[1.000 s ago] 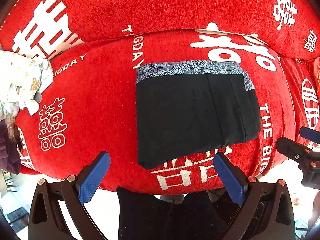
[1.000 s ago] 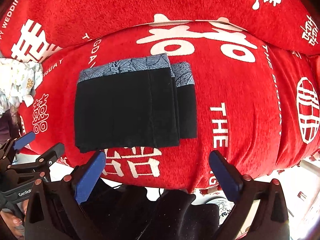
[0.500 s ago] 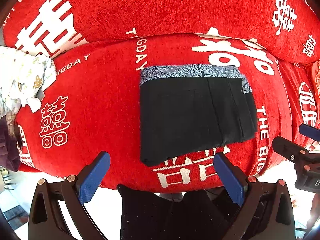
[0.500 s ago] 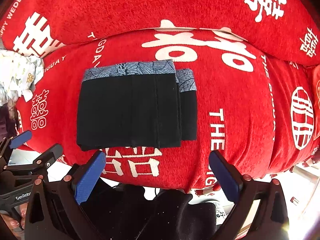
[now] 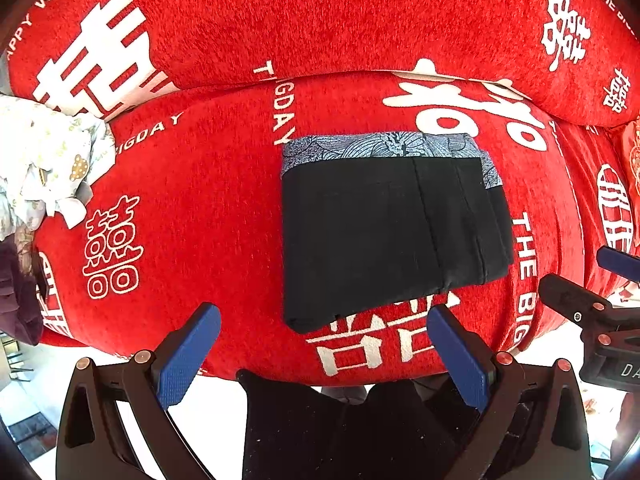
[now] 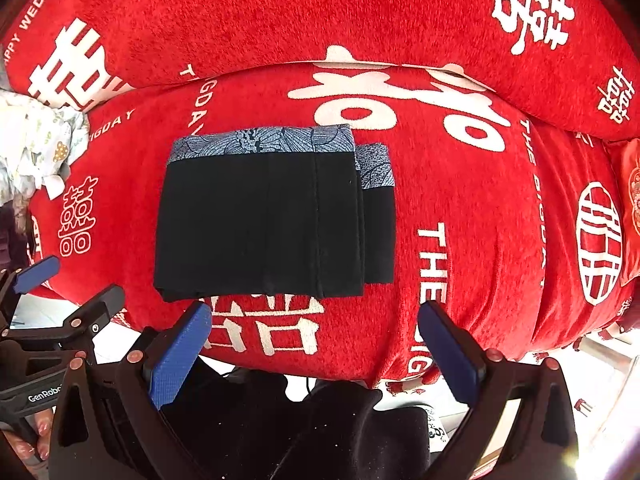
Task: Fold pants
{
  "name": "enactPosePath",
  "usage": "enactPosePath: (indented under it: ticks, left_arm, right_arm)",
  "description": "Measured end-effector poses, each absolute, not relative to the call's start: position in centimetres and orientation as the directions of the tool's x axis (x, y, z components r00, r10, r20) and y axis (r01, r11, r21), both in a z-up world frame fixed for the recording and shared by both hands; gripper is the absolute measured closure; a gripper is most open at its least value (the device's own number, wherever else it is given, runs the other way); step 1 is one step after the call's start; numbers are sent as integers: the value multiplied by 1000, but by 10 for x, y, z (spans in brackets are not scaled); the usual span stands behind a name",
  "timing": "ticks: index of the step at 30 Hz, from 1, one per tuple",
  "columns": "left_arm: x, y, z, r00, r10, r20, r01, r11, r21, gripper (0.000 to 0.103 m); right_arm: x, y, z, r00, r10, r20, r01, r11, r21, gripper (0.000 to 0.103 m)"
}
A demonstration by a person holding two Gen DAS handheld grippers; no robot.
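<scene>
The black pants (image 5: 384,232) lie folded into a flat rectangle on the red sofa seat (image 5: 192,208), with a grey patterned waistband along the far edge. They also show in the right wrist view (image 6: 264,224). My left gripper (image 5: 324,340) is open and empty, off the seat's front edge, just short of the pants' near edge. My right gripper (image 6: 316,336) is open and empty, also off the front edge, below the pants' near right part. Each gripper shows at the side of the other's view: the right (image 5: 592,312), the left (image 6: 52,312).
The sofa cover is red with white characters and lettering; its backrest (image 5: 320,20) rises behind the seat. A crumpled white printed cloth (image 5: 44,160) lies at the seat's left end, with dark purple fabric (image 5: 16,292) below it. Pale floor shows under the front edge.
Both grippers have drawn back and shifted slightly, so the pants sit a little further right in each view. The pants have not moved on the seat. Both jaws stay open.
</scene>
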State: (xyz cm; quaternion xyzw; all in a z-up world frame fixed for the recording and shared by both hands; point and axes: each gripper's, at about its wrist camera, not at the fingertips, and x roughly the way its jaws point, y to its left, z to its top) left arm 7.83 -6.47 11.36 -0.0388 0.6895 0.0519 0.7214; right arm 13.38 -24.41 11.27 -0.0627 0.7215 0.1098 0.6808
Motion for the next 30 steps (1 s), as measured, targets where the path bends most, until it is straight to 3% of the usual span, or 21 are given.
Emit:
enactPosePath:
  ticks: [30]
  left_arm:
    - [75,-68,117,50,19,-999,-131,991,13,0]
  right_arm:
    - [135,-247,114,-62,54,-997,-237,969,68,0]
